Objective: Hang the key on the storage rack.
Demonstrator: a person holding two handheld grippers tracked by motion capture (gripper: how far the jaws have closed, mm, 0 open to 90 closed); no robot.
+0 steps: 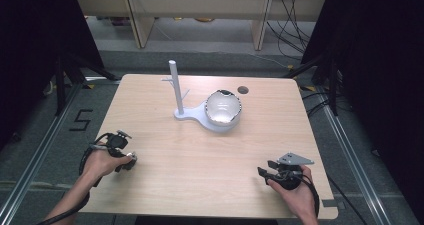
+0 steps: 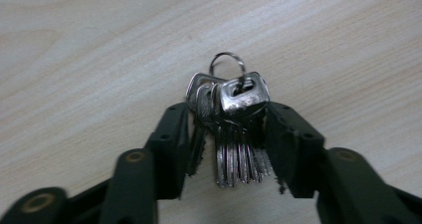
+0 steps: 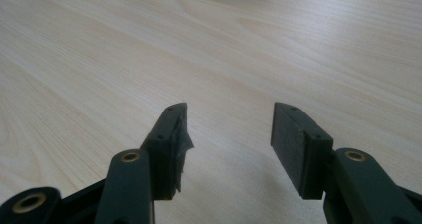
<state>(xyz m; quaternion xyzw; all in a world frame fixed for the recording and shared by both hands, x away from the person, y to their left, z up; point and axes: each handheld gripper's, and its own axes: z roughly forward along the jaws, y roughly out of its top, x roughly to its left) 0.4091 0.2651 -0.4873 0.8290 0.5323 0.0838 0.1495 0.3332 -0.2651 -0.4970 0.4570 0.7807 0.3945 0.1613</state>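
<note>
1. The left gripper has a bunch of keys between its jaws, which press on the bunch from both sides; the key ring pokes out past the tips, above the wooden table.
2. In the high view, that left gripper sits near the table's left edge, towards the front, so the keys are there too, low over the wood.
3. The right gripper has its jaws spread apart with nothing between them; in the high view the right gripper rests near the front right corner.
4. A white stand with an upright post and a shiny bowl sits in the middle of the table towards the far edge, well apart from both grippers.
5. My reading: the pickup looks done, and carrying the keys to the stand, to hang on the post or drop in the bowl, remains.
</note>
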